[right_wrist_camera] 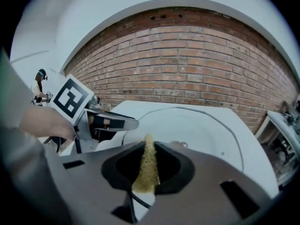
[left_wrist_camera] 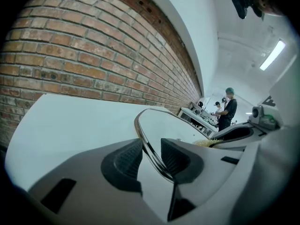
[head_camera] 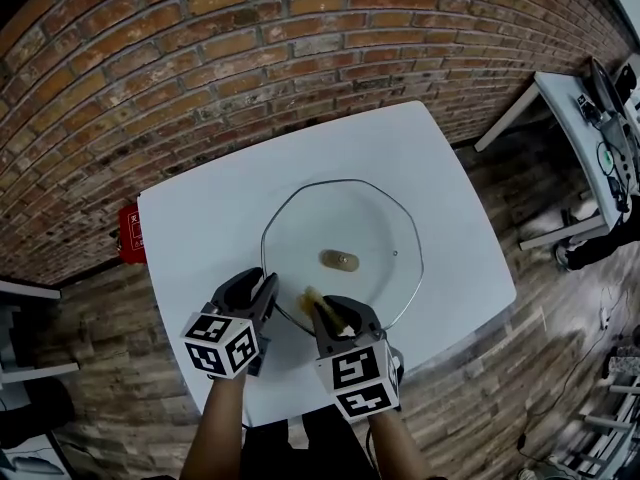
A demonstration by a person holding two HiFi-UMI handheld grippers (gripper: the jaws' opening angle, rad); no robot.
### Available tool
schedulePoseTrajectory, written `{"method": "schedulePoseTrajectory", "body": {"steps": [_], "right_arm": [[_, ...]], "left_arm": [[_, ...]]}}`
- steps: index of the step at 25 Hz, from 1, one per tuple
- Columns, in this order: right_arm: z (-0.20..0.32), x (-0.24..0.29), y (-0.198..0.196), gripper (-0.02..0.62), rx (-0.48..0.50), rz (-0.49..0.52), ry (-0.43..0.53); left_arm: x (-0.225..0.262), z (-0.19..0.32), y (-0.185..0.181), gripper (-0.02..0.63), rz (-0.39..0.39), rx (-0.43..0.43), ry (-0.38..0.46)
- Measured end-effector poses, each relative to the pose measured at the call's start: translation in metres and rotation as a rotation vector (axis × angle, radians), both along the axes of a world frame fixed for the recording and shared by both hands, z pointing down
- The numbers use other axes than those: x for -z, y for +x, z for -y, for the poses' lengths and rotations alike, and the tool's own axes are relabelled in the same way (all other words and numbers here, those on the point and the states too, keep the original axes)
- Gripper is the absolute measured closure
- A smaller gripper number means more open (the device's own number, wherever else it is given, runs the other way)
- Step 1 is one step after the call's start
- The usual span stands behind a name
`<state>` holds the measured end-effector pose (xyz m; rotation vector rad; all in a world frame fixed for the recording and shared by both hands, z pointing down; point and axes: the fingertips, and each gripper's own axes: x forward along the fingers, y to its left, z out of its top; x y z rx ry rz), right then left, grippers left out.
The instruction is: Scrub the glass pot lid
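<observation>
Clamps left gripper [head_camera: 262,280] on glass pot lid [head_camera: 345,218] rim at 8 o'clock; pinches sponge [right_wrist_camera: 146,170] in right gripper [head_camera: 333,308] at 6 o'clock, forearms [head_camera: 215,433] reaching toward 12.

Bright even indoor light is flooding the white square table top [head_camera: 200,218], shadows showing soft and faint; a long ceiling strip lamp [left_wrist_camera: 274,55] is glowing blown-out in the left gripper view. Fisheye distortion is bending the red brick wall [head_camera: 150,68] courses, corners going black. The right gripper view is looking soft overall, and the round glass pot lid [left_wrist_camera: 164,121] is throwing thin glints along its rim.
</observation>
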<state>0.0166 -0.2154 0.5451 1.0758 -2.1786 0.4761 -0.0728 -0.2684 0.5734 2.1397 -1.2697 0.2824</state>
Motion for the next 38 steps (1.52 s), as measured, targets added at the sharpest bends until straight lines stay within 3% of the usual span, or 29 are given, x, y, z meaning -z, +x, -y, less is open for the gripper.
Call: {"method": "schedulePoseTrajectory", "body": {"steps": [5, 9, 23, 27, 38], "right_arm": [[0.006, -0.014, 0.072, 0.537, -0.126, -0.116, -0.020], [0.015, -0.014, 0.117, 0.535, -0.256, -0.120, -0.012], [0.021, -0.004, 0.113, 0.534, -0.287, -0.085, 0.051], [0.025, 0.002, 0.111, 0.534, -0.304, -0.046, 0.089], [0.025, 0.039, 0.113, 0.534, -0.366, 0.075, 0.214]], "left_arm": [[-0.001, 0.000, -0.001, 0.480, -0.002, 0.006, 0.000], [0.001, 0.000, 0.000, 0.483, 0.000, 0.000, 0.004], [0.012, 0.003, -0.002, 0.490, -0.004, -0.006, 0.044], [0.019, 0.004, -0.013, 0.568, 0.016, 0.014, 0.068], [0.052, -0.004, -0.014, 0.597, 0.066, -0.003, 0.161]]}}
